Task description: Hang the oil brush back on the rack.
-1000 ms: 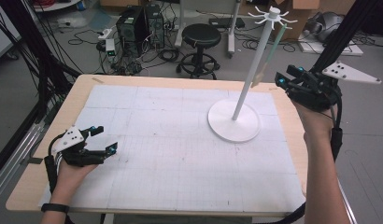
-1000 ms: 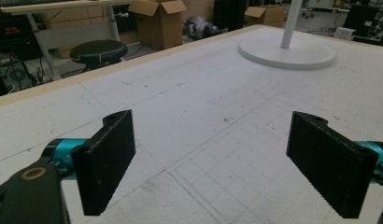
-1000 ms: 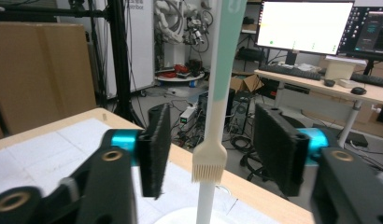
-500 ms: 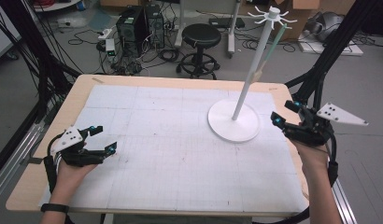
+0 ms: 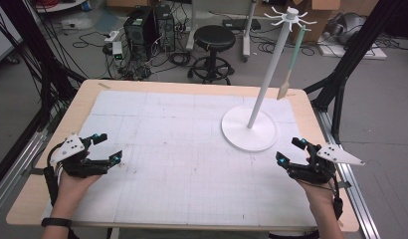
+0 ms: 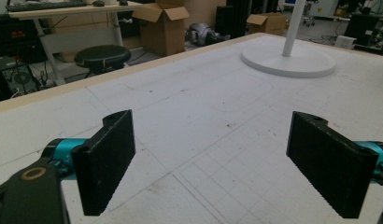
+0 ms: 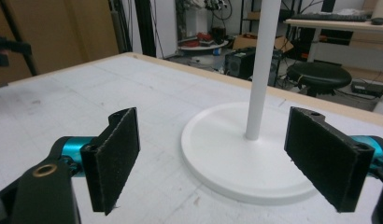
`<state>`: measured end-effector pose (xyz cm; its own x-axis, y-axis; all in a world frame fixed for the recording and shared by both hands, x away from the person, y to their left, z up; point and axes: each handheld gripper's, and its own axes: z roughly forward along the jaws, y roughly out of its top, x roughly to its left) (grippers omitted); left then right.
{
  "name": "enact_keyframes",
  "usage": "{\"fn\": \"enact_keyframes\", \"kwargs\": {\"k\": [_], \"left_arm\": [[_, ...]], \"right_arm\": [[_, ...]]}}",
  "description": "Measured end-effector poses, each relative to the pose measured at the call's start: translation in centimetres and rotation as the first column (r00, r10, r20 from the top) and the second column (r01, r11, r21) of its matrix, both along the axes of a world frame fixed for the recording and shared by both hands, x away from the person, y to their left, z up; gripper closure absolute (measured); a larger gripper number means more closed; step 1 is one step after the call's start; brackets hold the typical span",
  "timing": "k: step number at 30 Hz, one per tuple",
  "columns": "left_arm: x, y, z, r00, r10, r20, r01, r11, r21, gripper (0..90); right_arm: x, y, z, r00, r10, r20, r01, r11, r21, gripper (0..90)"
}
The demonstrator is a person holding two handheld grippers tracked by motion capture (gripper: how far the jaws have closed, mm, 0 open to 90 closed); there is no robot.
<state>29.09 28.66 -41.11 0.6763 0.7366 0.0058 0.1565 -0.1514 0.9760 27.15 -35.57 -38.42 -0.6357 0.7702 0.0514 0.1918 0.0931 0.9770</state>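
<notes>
Starting at the lower left of the high view: left gripper (image 5: 108, 147) held in a hand low over the white mat (image 5: 182, 164), jaws wide apart, nothing between them. Seen in the left gripper view as two black pads with only bare gridded mat in the gap, and the white stand (image 6: 292, 63) far off in the upper right of the frame, well apart from this claw.

Moving to the middle: mat covering most of the wooden table (image 5: 82, 104), with a black stool (image 5: 215, 37) on the floor behind it.

Going on to the right: round base (image 5: 249, 130) of the stand standing on the mat, right of centre, with its pole (image 5: 269, 69) leaning up toward the upper right of the frame and a pale green spatula (image 5: 291, 59) hanging from a top hook.

Ending at the lower right: right gripper (image 5: 289, 150), also in a hand, near the base and just below and right of it, not touching. Jaws just been opening, now standing fully apart and empty. In the right gripper view, base and pole framed in the gap between the two pads, a little farther off than the tips, closer to the right pad.
</notes>
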Motion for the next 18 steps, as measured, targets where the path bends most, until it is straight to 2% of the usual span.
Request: {"fn": "enact_keyframes", "kwargs": {"k": [2, 8, 18], "left_arm": [[0.0, 0.0, -0.1, 1.0000, 0.000, -0.002, 0.000, 1.0000, 0.005, 16.1], [-0.1, 0.0, -0.4, 0.9999, 0.000, -0.011, 0.000, 0.9999, 0.016, 16.0], [0.0, 0.3, -0.9, 0.9996, 0.011, -0.026, -0.011, 0.9998, 0.016, 15.9]], "right_arm": [[-0.1, 0.0, -0.6, 0.9998, 0.012, -0.017, -0.012, 1.000, 0.006, 17.6], [0.1, 0.0, -2.2, 0.9977, 0.026, -0.063, -0.027, 0.999, -0.027, 16.6], [0.6, -0.3, -4.4, 0.9932, 0.008, -0.116, -0.016, 0.998, -0.065, 16.4]]}}
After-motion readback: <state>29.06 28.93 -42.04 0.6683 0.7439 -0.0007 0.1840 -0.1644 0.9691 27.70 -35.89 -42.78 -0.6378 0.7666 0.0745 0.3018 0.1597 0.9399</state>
